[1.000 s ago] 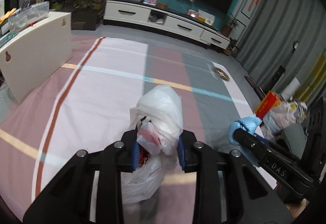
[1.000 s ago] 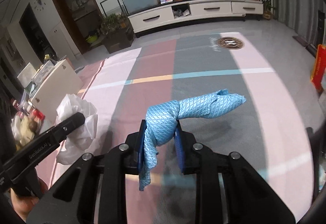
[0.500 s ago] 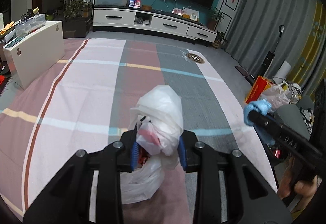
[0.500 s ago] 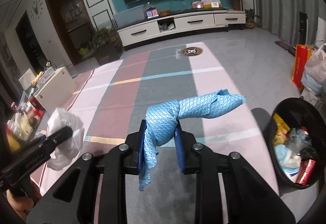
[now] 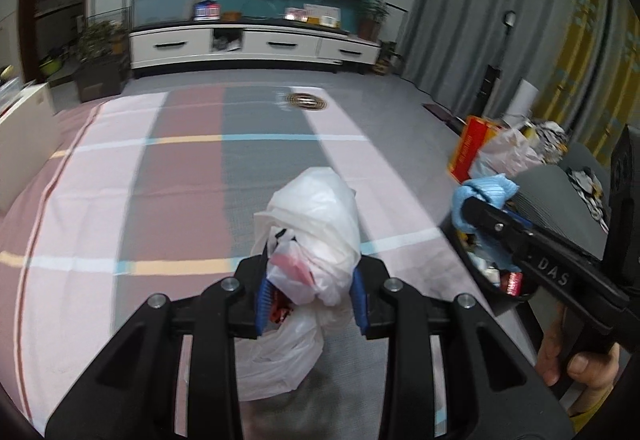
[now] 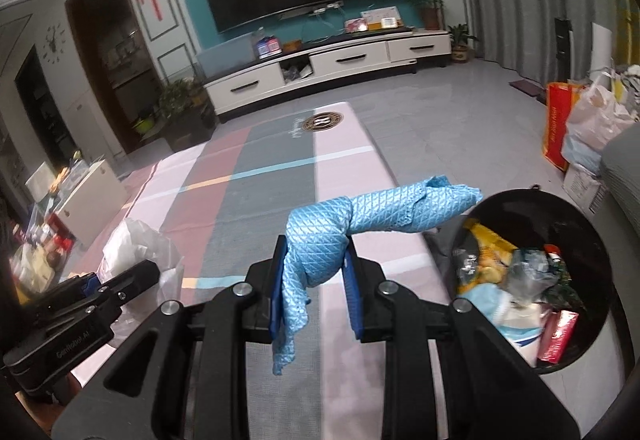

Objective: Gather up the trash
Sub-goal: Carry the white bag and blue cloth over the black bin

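Note:
My left gripper (image 5: pixel 310 298) is shut on a crumpled white plastic bag (image 5: pixel 316 224) with red scraps inside; the bag hangs above the striped rug. My right gripper (image 6: pixel 314 288) is shut on a light blue quilted cloth (image 6: pixel 360 216) whose free end sticks out toward a black trash bin (image 6: pixel 600 252). The bin stands at the rug's right edge and holds wrappers, bottles and a red carton. In the left wrist view the right gripper (image 5: pixel 476 206) with the blue cloth (image 5: pixel 486 190) hovers over the bin's rim (image 5: pixel 476 272). In the right wrist view the left gripper (image 6: pixel 132 280) carries the bag (image 6: pixel 136 244) at the lower left.
A striped pink, grey and white rug (image 6: pixel 280 176) covers the floor. A white TV cabinet (image 6: pixel 320 68) lines the far wall. A red bag (image 6: pixel 558 124) and full plastic bags (image 6: pixel 596 120) sit right of the bin. A low white table (image 6: pixel 92 196) with clutter stands at left.
Both grippers have swung to the right across the rug, each keeping its load. The black bin has come into view and grown larger at the right.

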